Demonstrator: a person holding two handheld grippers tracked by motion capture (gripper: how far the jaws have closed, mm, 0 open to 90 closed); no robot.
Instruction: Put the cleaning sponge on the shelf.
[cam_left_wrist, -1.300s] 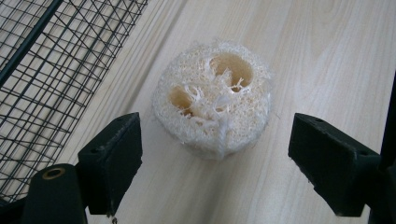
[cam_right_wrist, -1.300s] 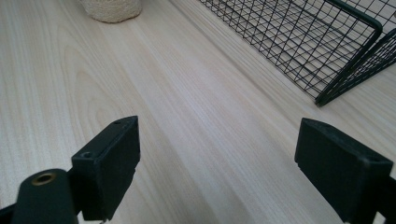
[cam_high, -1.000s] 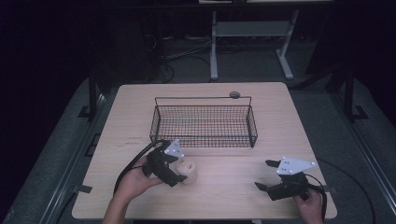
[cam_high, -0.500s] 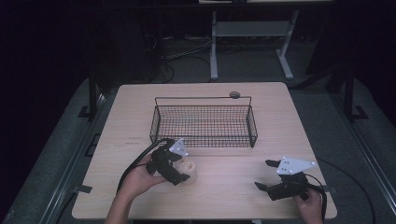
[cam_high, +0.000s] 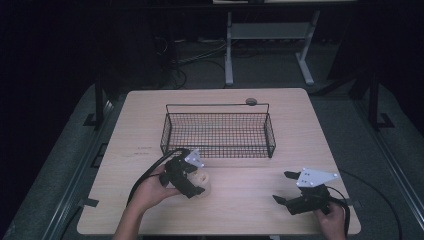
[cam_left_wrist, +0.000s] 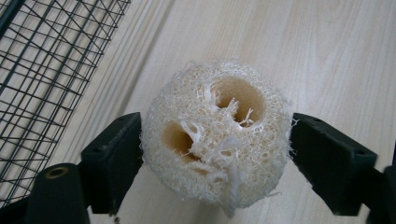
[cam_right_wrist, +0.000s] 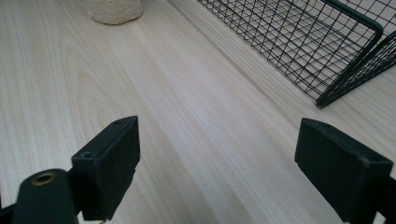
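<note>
A pale, fibrous loofah piece (cam_left_wrist: 215, 135) with two holes in its end lies on the wooden table (cam_high: 240, 200), in front of the wire basket's left half. My left gripper (cam_high: 196, 180) is lowered over the loofah (cam_high: 203, 181). It stands open with the sponge between its jaws, and the jaw faces just brush the fibres on both sides. My right gripper (cam_high: 281, 187) rests open near the table's front right, with only bare wood between its jaws (cam_right_wrist: 217, 154). The loofah (cam_right_wrist: 114, 10) shows far off at the top of the right gripper view.
A black wire basket (cam_high: 217, 105) with nothing in it stands in the middle of the table; its mesh shows at the left (cam_left_wrist: 42, 70) and at the upper right (cam_right_wrist: 299, 42). A small round disc (cam_high: 251, 101) lies behind the basket.
My left gripper has edged forward and down over the loofah, which now sits between its jaws. The right gripper has stayed still.
</note>
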